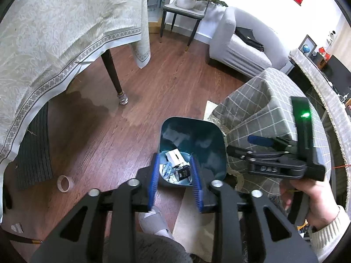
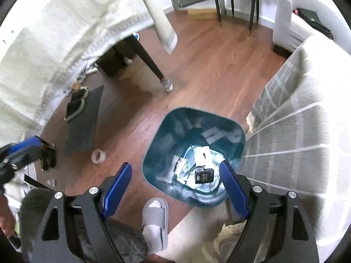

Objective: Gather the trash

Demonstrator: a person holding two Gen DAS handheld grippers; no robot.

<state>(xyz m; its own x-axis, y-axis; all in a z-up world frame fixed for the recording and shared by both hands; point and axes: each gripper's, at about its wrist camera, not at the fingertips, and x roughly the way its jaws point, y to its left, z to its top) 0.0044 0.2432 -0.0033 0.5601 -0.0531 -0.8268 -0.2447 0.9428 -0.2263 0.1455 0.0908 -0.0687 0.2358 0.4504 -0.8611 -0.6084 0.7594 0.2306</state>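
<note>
A teal trash bin (image 1: 210, 140) stands on the wood floor and holds several pieces of trash, among them a white box (image 1: 175, 156) and a black packet (image 1: 183, 172). My left gripper (image 1: 175, 173) hovers above the bin's near rim, open and empty. In the right wrist view the same bin (image 2: 166, 149) shows with the black packet (image 2: 204, 175) inside. My right gripper (image 2: 175, 188) is wide open and empty above the bin's near edge. A roll of clear tape (image 1: 64, 183) lies on the floor to the left; it also shows in the right wrist view (image 2: 98, 156).
A table with a cream cloth (image 1: 54, 43) and a dark leg (image 1: 114, 76) stands left. A checked-cloth table (image 1: 269, 105) is right of the bin. A dark mat (image 2: 85, 122) with shoes (image 2: 75, 107) lies left. A slippered foot (image 2: 154, 221) is near the bin. A grey sofa (image 1: 241, 43) is behind.
</note>
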